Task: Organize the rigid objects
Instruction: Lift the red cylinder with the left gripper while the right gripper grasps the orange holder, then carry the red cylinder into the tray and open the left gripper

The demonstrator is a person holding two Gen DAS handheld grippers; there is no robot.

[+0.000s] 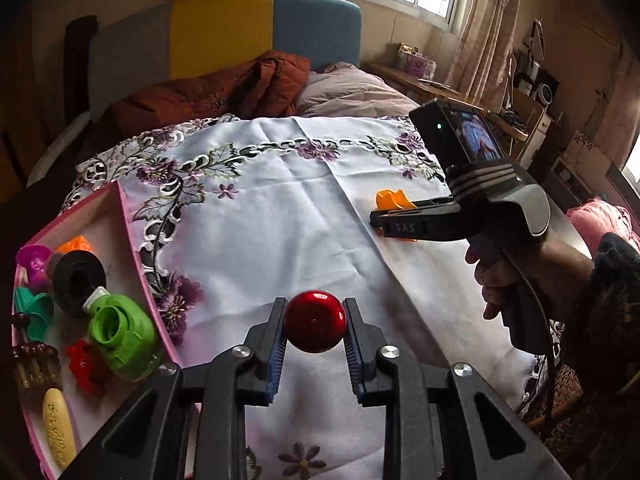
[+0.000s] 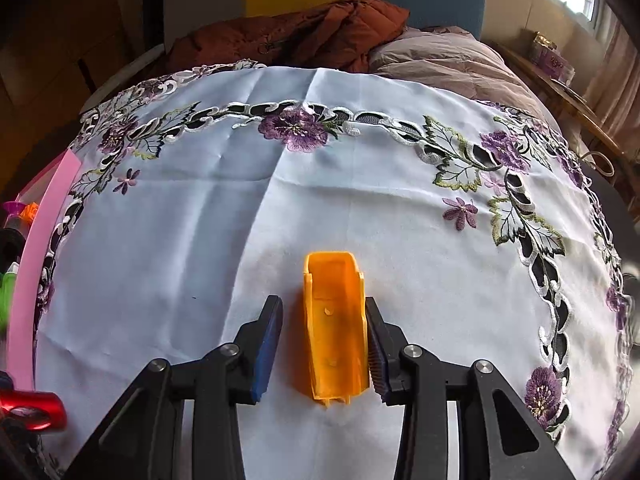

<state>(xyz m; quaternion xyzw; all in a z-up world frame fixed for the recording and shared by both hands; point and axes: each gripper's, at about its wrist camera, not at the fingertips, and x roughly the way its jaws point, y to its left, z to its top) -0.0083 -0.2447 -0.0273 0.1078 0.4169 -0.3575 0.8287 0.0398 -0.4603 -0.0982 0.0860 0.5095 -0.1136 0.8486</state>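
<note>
At left, the pink tray (image 1: 127,216) holds small plastic pieces. My left gripper (image 1: 315,322) has its jaws clamped on the red ball (image 1: 315,320) above the embroidered cloth (image 1: 260,220). At right, my right gripper (image 2: 324,340) straddles the orange channel piece (image 2: 336,328) lying on the cloth, jaws partly apart, right pad touching.

Partly seen items:
- Tray (image 1: 125,216): near end cut by the left wrist view's bottom edge and covered by the left gripper (image 1: 315,334); in the right wrist view only a pink wall strip shows.
- Yellow bar (image 1: 59,428): lower end behind the gripper.
- Brown piece (image 1: 34,364): cut at the frame's dark left rim, kind unclear.
- Red ball (image 1: 315,321): sides covered by pads.
- Orange part (image 1: 394,199): near side hidden behind the right gripper (image 1: 378,222).
- Tablecloth (image 2: 200,240): near edge out of frame.
</note>
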